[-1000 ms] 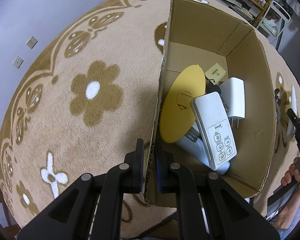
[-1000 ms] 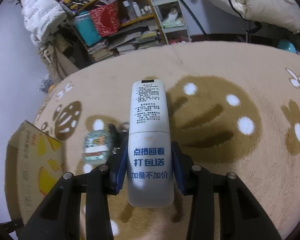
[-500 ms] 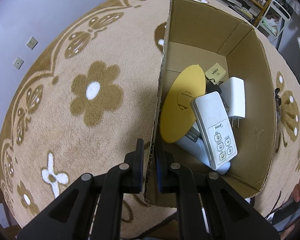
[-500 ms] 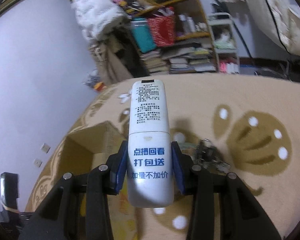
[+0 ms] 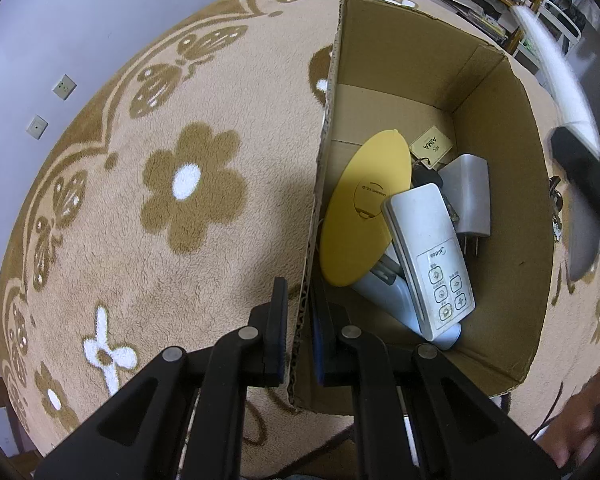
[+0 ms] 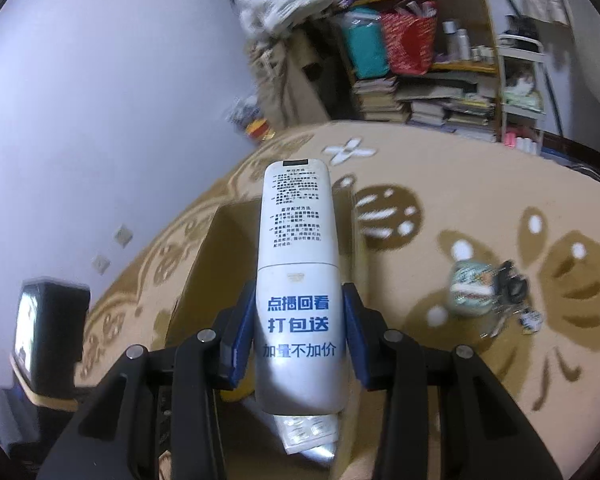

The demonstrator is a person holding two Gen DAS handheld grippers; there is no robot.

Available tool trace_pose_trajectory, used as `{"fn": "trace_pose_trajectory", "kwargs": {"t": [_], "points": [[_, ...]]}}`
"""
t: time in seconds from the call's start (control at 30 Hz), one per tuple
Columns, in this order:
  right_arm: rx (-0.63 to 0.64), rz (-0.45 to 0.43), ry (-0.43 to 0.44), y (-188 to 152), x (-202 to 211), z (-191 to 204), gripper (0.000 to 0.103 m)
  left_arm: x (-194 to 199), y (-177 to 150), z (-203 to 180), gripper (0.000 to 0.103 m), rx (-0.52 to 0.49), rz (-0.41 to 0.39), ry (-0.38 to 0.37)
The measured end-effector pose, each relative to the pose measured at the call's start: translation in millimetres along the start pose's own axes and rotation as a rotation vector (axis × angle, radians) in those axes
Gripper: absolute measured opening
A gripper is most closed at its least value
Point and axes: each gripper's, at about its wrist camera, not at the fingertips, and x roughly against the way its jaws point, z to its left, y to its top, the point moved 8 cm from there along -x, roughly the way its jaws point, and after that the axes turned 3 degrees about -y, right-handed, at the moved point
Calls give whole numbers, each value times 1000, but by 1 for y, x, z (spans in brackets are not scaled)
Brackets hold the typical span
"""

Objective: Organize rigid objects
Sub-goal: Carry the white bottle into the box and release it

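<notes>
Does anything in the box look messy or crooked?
Yes. In the cardboard box, the yellow disc leans tilted against the side wall, and a white remote lies slanted across it and a grey object underneath. The white charger sits behind them. It is a loose pile, not tidy rows.

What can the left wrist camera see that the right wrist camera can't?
Only the left wrist view shows inside the cardboard box: a yellow disc, a white Midea remote, a white plug adapter and an AIMA tag. It also shows the left gripper pinching the box wall.

Only the right wrist view shows the printed back of the white remote in the right gripper, a small tin, keys and bookshelves.

Both show the flowered rug, the box and that remote.
</notes>
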Motion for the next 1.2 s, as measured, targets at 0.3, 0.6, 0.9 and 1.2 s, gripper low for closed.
{"fn": "trace_pose_trajectory", "kwargs": {"t": [0.3,0.6,0.9,1.2], "points": [[48,88,-1,-25,-20,12,44,0,0,1,12,4,-1,-4],[59,96,-11,-26,-24,9,42,0,0,1,10,-1,-1,-7],[3,-16,9,-6,-3,1,62,-1,-1,-1,11,-3,1,-3],[-148,-67,-204,18,-7,-88,81,-1,-1,-1,10,-5,1,-2]]}}
